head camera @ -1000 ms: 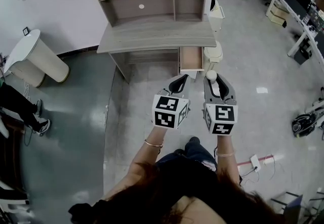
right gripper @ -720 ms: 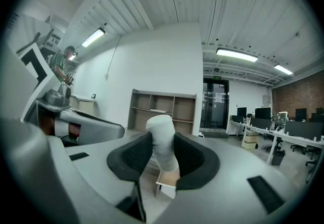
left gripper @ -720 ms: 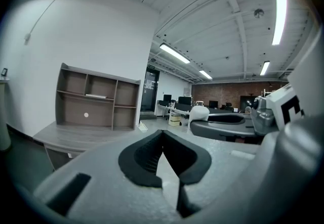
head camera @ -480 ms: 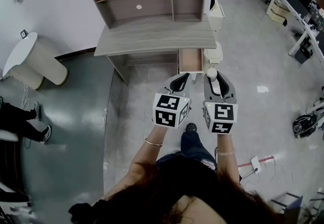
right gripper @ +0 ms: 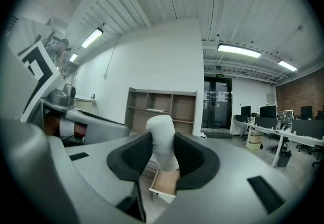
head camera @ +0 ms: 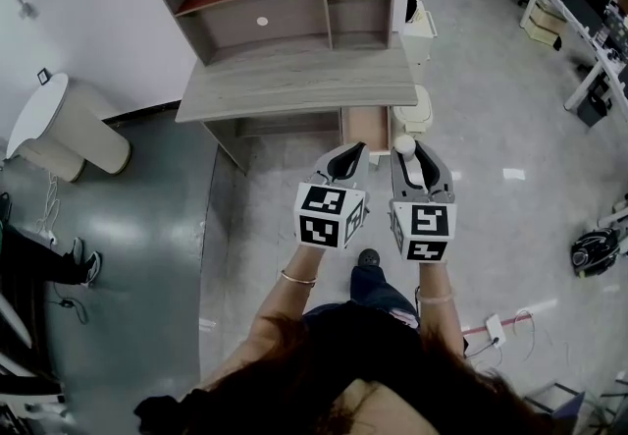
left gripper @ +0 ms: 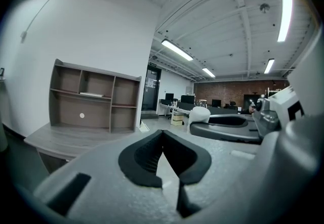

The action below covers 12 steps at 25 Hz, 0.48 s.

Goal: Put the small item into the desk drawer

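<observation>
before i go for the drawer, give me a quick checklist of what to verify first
1. Small white item held by the right gripper: ok, the jaws are closed on its sides.
2. Desk drawer open: ok, it is pulled out from under the desk top.
3. Room in the drawer: ok for the part that shows, which is bare. The back is hidden.
4. Item over the drawer: not ok. In the right gripper view the drawer lies ahead of and below the item.
5. Left gripper out of the way: ok, it is shut and empty, beside the right one.
</observation>
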Tool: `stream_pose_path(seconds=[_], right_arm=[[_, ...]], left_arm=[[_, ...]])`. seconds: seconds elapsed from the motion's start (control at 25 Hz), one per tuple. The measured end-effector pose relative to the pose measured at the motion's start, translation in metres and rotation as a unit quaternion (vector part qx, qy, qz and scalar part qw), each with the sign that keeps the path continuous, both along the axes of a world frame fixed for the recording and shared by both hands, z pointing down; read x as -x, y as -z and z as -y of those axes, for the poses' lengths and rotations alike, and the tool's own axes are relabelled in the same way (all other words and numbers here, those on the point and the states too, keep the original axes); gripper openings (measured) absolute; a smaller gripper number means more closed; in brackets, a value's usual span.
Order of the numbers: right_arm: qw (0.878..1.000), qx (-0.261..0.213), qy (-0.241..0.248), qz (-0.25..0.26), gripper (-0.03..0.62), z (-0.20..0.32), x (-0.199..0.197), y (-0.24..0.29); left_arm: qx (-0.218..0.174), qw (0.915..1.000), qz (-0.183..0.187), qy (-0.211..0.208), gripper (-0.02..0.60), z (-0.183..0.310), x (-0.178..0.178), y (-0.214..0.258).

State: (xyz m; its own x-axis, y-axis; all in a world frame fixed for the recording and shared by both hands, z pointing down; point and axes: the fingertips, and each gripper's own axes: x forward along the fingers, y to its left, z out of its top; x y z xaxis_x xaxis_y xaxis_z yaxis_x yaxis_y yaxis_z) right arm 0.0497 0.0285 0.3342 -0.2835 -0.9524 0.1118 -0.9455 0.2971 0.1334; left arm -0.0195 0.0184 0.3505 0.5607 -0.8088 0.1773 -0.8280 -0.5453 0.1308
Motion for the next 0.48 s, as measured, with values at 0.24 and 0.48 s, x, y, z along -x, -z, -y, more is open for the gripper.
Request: stream_pose_path(seconds=[0.24, 0.48], right_arm=[[1.0, -0.003, 0.007, 0.005, 0.124, 0.033, -0.009, 0.0], [1.0, 0.007, 0.016, 0.005, 0.124, 0.065, -0.021, -0.005]], left_arm=[[0.0, 1.0, 0.004, 0.001, 0.015, 0.034, -0.015, -0.001], [0.003, 0.9999, 0.011, 0.003, 0.015, 0.066, -0.031, -0.001]])
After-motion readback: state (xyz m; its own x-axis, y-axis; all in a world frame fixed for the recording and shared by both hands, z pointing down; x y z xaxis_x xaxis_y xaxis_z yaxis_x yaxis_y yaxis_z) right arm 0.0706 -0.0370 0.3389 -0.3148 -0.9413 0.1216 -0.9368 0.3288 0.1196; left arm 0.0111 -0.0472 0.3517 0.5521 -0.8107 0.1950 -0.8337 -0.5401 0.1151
